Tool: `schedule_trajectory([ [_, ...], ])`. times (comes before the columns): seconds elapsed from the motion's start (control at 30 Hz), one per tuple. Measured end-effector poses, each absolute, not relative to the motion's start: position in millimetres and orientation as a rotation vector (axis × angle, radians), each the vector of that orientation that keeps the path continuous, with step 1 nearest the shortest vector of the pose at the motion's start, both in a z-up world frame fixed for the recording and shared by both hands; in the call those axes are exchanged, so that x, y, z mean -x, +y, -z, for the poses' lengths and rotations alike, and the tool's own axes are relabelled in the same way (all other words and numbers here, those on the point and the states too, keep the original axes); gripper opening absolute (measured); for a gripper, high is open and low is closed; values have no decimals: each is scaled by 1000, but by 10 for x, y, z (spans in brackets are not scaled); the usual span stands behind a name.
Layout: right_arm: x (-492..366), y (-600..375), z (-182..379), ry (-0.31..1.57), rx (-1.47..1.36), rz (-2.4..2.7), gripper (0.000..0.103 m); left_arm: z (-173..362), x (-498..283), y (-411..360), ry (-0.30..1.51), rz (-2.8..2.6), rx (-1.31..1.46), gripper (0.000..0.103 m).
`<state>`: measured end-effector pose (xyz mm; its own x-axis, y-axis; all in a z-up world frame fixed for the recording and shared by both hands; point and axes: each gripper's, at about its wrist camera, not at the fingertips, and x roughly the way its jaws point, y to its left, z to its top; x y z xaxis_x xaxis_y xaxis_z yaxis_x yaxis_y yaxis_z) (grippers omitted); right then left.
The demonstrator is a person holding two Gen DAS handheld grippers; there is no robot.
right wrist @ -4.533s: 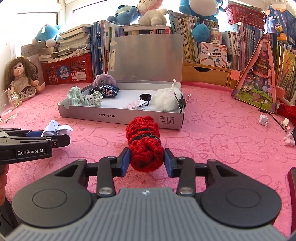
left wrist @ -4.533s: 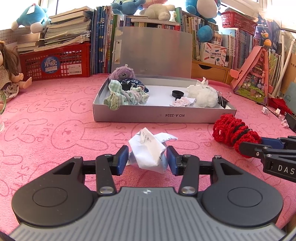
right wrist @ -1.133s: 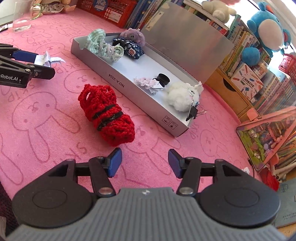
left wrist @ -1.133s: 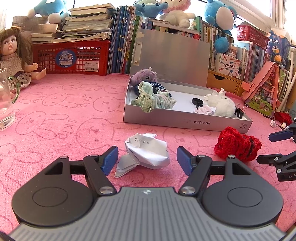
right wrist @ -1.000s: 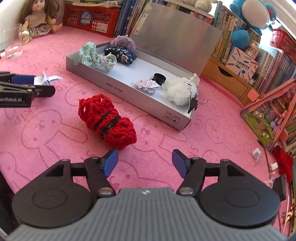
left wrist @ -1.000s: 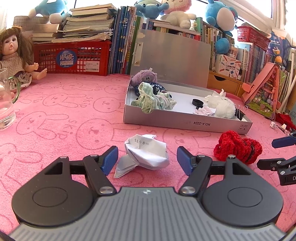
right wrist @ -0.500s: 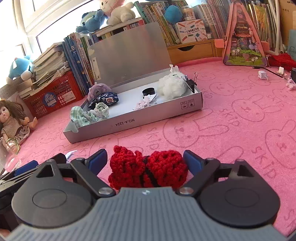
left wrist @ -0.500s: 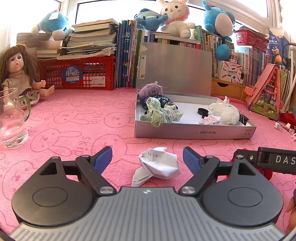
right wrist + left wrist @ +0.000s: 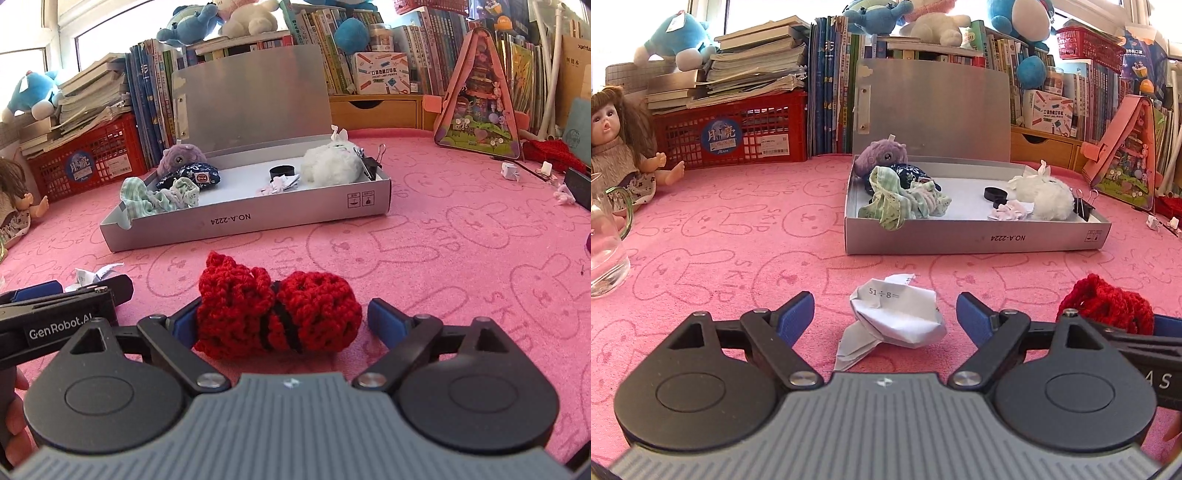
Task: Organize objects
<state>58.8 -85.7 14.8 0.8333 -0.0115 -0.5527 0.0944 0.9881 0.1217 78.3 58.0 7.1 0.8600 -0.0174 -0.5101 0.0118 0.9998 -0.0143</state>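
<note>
A crumpled white paper [image 9: 897, 312] lies on the pink mat between the wide-open fingers of my left gripper [image 9: 884, 314], untouched. A red crocheted bundle [image 9: 277, 314] with a black band lies between the open fingers of my right gripper [image 9: 282, 319]; the left pad touches or nearly touches it. The bundle also shows in the left wrist view [image 9: 1108, 306]. The open grey box [image 9: 975, 236] behind holds a purple plush, green cloth, a black ring, a white plush and a binder clip. It also shows in the right wrist view [image 9: 258, 221].
A glass mug [image 9: 605, 243] stands at the left edge and a doll [image 9: 617, 144] sits behind it. A red crate [image 9: 731, 129], books and plush toys line the back. A pink triangular toy house [image 9: 480, 107] and small white bits [image 9: 511, 171] lie at the right.
Both grippers let go of their objects over the last seconds and stand open. The right gripper has swung low and come up to the red bundle, which now lies between its fingers.
</note>
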Motion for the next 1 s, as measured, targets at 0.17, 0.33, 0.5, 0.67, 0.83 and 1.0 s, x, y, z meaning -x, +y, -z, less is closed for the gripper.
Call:
schedule_trajectory([
  [0.17, -592, -837, -168, 576, -121, 29, 86, -47, -810, 545, 549, 20, 2, 66],
  [0.33, -600, -789, -198, 556, -84, 7, 77, -40, -782, 517, 561, 40, 10, 59],
  [0.5, -593, -771, -240, 537, -66, -7, 72, -61, -744, 431, 557, 52, 12, 56],
  [0.67, -580, -800, -282, 517, -65, -26, 71, -96, -708, 401, 552, 53, 22, 55],
  [0.83, -564, -792, -332, 491, -54, -28, 69, -148, -702, 389, 546, 45, 35, 53],
  [1.0, -571, -822, -346, 490, -62, -26, 68, -173, -689, 338, 537, 25, 27, 52],
])
